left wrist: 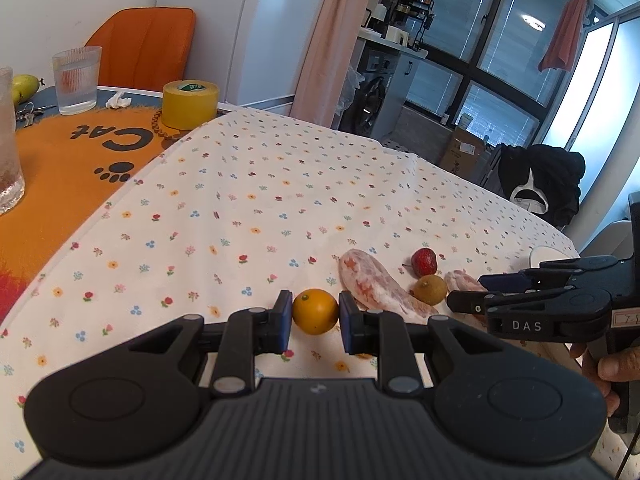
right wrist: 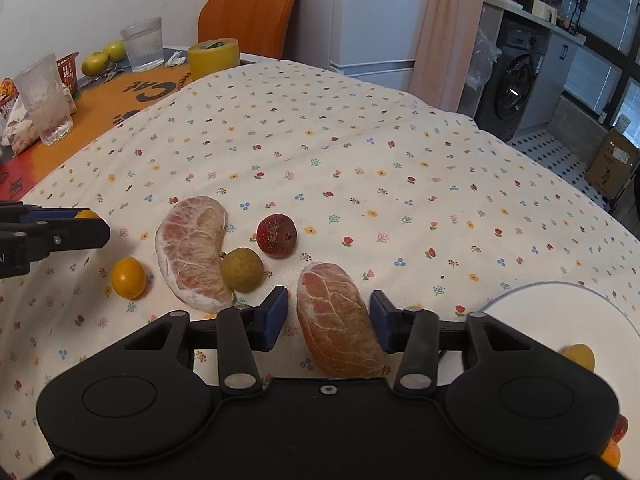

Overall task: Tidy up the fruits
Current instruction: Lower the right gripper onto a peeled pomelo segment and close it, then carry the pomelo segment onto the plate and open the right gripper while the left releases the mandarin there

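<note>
My left gripper (left wrist: 315, 317) is shut on a small orange kumquat (left wrist: 315, 311), which sits between its blue pads above the flowered cloth. A second kumquat (right wrist: 128, 278) lies on the cloth near it. My right gripper (right wrist: 329, 316) is open, its pads on either side of a peeled pomelo segment (right wrist: 336, 320) lying on the cloth, with a small gap on the left. A larger pomelo segment (right wrist: 196, 252), a brownish round fruit (right wrist: 242, 270) and a red fruit (right wrist: 277, 236) lie between the grippers. A clear plate (right wrist: 560, 300) at the right holds another kumquat (right wrist: 580, 356).
At the far left of the table stand a yellow tape roll (right wrist: 214, 58), two ribbed glasses (right wrist: 144, 44), yellow-green fruits (right wrist: 96, 62) and a red basket (right wrist: 68, 66). An orange chair (right wrist: 252, 12) stands behind. The table's edge drops off at the right.
</note>
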Available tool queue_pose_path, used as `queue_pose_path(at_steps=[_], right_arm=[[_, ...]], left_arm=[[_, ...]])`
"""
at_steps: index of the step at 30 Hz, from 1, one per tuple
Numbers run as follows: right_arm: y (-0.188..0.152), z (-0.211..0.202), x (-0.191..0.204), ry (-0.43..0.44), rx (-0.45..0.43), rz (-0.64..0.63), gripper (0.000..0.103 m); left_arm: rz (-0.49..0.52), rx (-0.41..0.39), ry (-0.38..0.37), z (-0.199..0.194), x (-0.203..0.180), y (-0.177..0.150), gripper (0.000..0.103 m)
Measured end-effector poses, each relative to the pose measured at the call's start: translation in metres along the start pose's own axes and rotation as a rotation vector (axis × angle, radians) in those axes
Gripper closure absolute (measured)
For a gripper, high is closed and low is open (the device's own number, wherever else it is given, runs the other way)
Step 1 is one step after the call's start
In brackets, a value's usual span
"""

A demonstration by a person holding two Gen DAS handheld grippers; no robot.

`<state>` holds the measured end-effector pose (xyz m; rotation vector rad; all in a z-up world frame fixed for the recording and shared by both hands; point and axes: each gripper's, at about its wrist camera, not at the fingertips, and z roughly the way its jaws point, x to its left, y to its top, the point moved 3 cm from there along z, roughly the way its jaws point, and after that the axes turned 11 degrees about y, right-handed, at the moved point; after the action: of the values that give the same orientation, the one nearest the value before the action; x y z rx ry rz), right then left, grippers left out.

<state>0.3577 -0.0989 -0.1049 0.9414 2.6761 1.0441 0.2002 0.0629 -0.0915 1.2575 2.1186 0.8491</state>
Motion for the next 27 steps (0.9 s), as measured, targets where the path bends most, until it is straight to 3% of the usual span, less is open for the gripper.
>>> queue_pose_path(at_steps=[7,27], right_arm=[[-0.001,-0.008,0.003,0.033,-0.021,-0.005,0.073],[0.000,-0.083,-0.004,0.006,-0.225,0.037,0.077]], left_arm=[[0.010,-0.011,-0.001,-0.006,-0.003,0.002,0.080],[0.043,-0.083,-0.027,-0.037,-0.031,0.010,0.080]])
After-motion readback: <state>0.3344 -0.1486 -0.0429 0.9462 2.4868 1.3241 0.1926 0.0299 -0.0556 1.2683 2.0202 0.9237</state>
